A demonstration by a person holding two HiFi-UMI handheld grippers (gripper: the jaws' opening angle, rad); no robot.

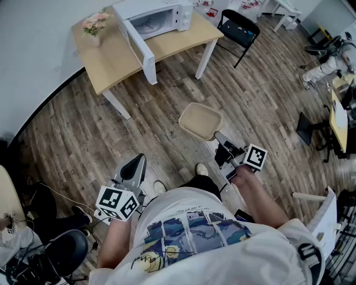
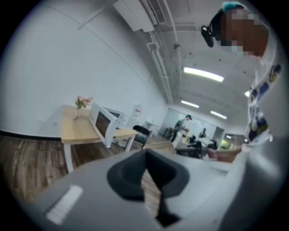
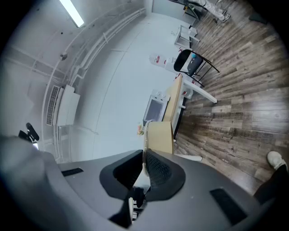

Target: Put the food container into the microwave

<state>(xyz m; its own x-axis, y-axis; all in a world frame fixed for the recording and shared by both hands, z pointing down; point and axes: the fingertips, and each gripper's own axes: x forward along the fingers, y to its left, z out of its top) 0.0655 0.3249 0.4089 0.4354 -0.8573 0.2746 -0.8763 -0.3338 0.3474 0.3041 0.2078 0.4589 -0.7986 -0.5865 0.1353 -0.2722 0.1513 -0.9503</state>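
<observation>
Right gripper [image 3: 143, 157] tight on the rim of the tan food container [image 3: 160, 137], microwave [image 3: 156, 109] beyond.

I read the head view as bright and evenly lit. The wooden table [image 1: 105, 67] casts only a soft shadow on the floor, and the white microwave [image 1: 167, 14] is near clipping. Both gripper views show heavy fisheye distortion, with straight lines bowed and the corners vignetted to black. The left gripper view is soft throughout, most blurred in the near foreground, and its ceiling strip lights [image 2: 203, 74] glare white. The right gripper view is sharper, though one ceiling light [image 3: 72, 12] is blown out.
</observation>
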